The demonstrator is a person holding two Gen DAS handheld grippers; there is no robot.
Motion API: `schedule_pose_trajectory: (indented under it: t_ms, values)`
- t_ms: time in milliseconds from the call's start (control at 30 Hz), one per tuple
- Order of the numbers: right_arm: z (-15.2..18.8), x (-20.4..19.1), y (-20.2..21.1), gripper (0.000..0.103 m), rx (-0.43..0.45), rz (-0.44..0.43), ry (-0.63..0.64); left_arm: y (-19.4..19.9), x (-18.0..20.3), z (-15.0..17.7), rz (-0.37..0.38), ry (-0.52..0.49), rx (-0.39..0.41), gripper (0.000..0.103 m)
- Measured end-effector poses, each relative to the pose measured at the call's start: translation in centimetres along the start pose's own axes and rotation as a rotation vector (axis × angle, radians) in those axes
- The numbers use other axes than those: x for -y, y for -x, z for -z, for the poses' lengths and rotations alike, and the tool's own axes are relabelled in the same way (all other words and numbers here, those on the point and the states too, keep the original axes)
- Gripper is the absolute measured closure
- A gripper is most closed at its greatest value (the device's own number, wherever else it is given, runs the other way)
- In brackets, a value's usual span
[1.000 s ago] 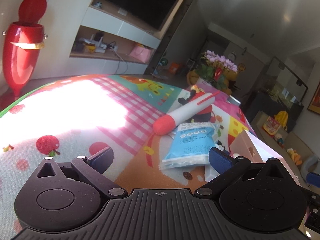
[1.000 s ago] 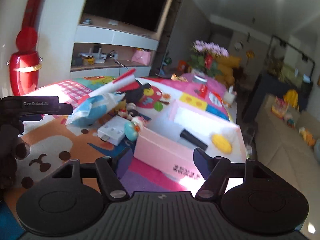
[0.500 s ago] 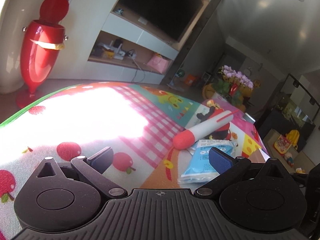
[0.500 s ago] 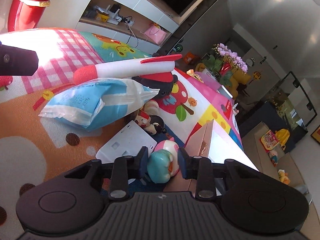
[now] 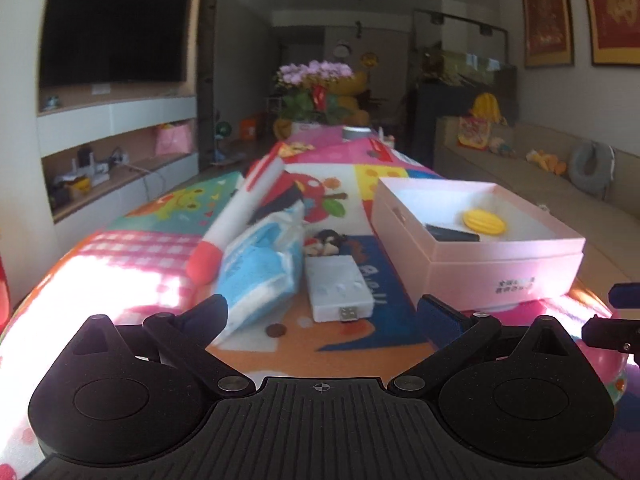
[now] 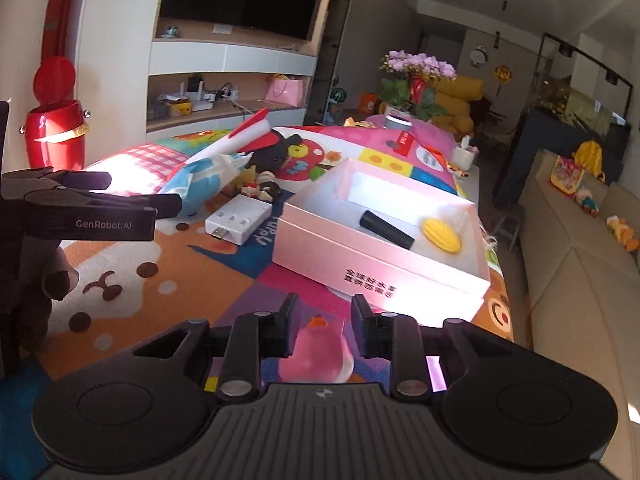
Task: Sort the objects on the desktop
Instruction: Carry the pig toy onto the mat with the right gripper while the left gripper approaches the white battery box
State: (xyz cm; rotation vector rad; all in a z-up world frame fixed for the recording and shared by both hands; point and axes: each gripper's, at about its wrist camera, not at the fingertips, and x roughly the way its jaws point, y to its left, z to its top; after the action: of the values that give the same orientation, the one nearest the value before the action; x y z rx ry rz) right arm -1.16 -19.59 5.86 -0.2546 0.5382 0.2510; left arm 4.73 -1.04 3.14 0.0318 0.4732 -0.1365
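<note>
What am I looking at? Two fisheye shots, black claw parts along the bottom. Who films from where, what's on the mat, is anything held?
There is no robot. A person holds a two-finger claw in each hand, and a fisheye camera on each looks forward along it. One picture comes from the left claw, which is wide open and empty. The other comes from the right claw. Its jaws have just been opening, and a pink toy sits between them, though the pads do not seem to press it. On the colourful mat lie an open pink box holding a yellow disc and a black stick, a white adapter, a blue packet, a white-and-red pen and a small figurine.
</note>
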Motion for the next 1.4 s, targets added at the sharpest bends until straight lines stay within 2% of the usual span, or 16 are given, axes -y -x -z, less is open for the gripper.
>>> schedule_pose_trajectory:
  t_ms: [33,133,267,333,400,467,500,567,633,767,900,1033,1133,1167,1300,1400]
  values:
    - [0.6,0.5,-0.1,0.055,-0.002,0.018,-0.037,-0.9,0.7,-0.4,0.012,-0.030,-0.029,0.000]
    - [1.7,1.8,0.0,0.051,-0.002,0.047,-0.168,-3.5,2.0,-1.4,-0.015,-0.106,-0.078,0.002]
    - [2.2,3.1,0.3,0.048,0.027,0.054,-0.292,-6.3,2.3,-1.9,-0.044,-0.165,-0.107,0.014]
    - [1.6,4.1,0.1,0.046,0.033,0.059,-0.321,-7.1,2.3,-1.9,-0.042,-0.175,-0.113,0.017]
    - [0.5,5.5,-0.7,0.033,0.057,0.108,-0.352,-7.6,2.2,-1.8,-0.037,-0.165,-0.132,0.018]
    - [-0.7,7.8,-2.4,0.030,0.066,0.155,-0.413,-7.7,2.0,-1.4,-0.040,-0.144,-0.155,0.020]
    - [-1.3,9.0,-3.6,0.031,0.048,0.168,-0.457,-7.4,1.9,-1.2,-0.036,-0.136,-0.161,0.020]
    - [-2.1,11.2,-5.9,0.056,-0.002,0.146,-0.540,-6.9,1.6,-0.7,-0.024,-0.127,-0.171,0.019]
    - [-2.5,12.5,-8.3,0.066,-0.049,0.135,-0.585,-6.4,1.4,-0.3,-0.018,-0.124,-0.174,0.018]
    - [-3.7,11.8,-10.4,0.071,-0.051,0.199,-0.525,-6.8,0.8,-0.3,-0.019,-0.108,-0.189,0.018]
    - [-4.4,11.2,-11.4,0.071,-0.049,0.117,-0.503,-7.8,1.1,-1.0,-0.021,-0.118,-0.187,0.019]
    - [-4.3,10.7,-10.4,0.071,-0.021,0.108,-0.491,-8.6,1.0,-1.4,-0.041,-0.123,-0.187,0.024]
    - [-3.6,10.2,-8.2,0.062,0.009,0.121,-0.461,-9.1,0.8,-1.7,-0.031,-0.110,-0.188,0.036]
    - [-3.3,9.9,-7.4,0.059,0.015,0.121,-0.445,-9.2,0.8,-1.8,-0.021,-0.107,-0.189,0.046]
    - [-1.5,8.6,-4.5,0.054,-0.001,0.089,-0.390,-8.5,0.7,-1.6,-0.025,-0.112,-0.185,0.048]
    - [-0.3,7.7,-2.8,0.046,-0.043,0.034,-0.373,-6.2,0.6,-0.7,0.019,-0.119,-0.197,0.048]
